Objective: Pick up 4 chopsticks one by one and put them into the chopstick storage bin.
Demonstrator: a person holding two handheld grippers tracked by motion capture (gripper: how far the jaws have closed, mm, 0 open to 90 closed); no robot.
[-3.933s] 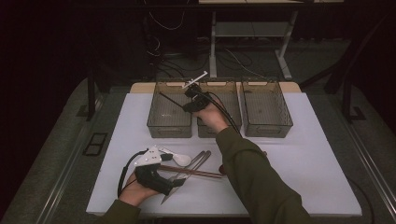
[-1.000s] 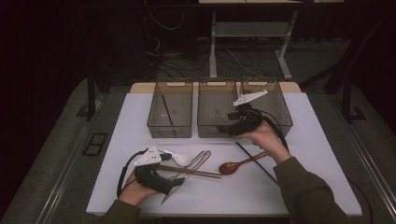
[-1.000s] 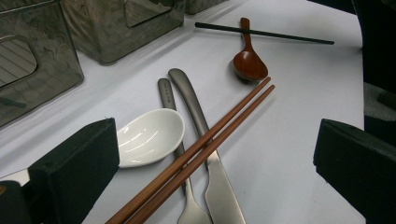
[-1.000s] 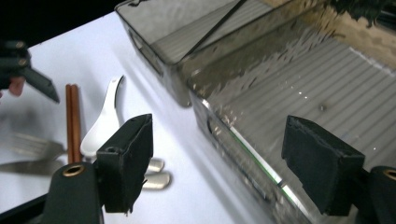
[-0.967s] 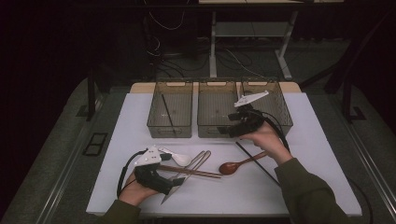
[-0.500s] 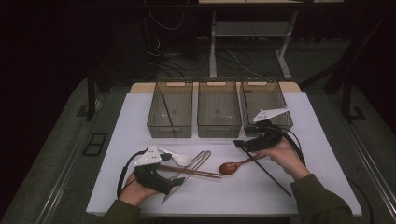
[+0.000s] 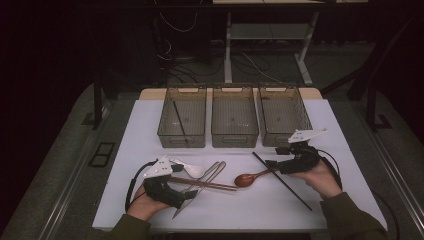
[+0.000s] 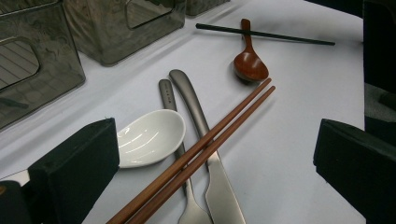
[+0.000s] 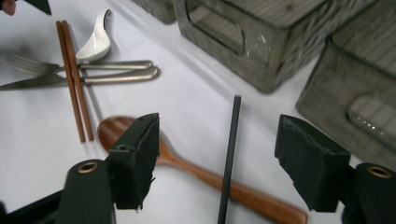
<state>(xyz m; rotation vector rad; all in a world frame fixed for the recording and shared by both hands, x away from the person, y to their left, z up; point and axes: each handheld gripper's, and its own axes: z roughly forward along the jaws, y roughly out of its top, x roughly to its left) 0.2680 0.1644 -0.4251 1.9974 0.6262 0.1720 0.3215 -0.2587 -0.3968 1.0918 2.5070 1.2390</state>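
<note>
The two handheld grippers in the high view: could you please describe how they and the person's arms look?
Each is a black body topped by a pale grey three-cornered plate, with a black cable looping behind. The left gripper and right gripper each end in two blocky black fingers with matt pads; brass-coloured eyelets sit below them. The person wears dark olive long sleeves.

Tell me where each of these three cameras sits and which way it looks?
High view: fixed above the table, looking forward and down; both forearms and hands show.
Left gripper view: rides the left gripper, looking low across the white spoon and brown chopsticks; its two black jaws show.
Right gripper view: rides the right gripper, looking over the black chopstick and wooden spoon; its open jaws show.
Shared: both gripper views show the wooden spoon.
</note>
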